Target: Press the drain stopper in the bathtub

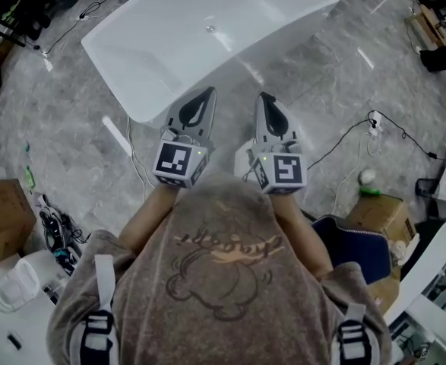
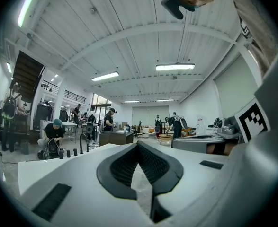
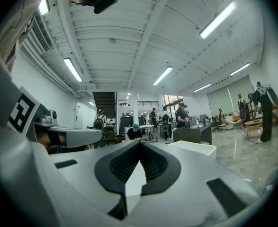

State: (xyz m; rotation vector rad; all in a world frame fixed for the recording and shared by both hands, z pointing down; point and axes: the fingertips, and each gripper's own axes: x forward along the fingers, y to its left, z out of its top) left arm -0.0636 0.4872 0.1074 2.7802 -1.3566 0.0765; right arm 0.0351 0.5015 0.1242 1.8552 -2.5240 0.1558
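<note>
White bathtub (image 1: 154, 44) holds its drain stopper (image 1: 210, 28) mid-basin, well apart from both tools. On the left gripper (image 1: 208, 91) and right gripper (image 1: 262, 95) the fingers meet, empty. A long reach could land the press off-centre.

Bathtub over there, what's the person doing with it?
A person in a brown top stands facing the white freestanding bathtub, holding a grey left gripper and a grey right gripper out in front. Both are shut and empty. The small round metal drain stopper sits in the tub's bottom, and nothing touches it yet.
</note>
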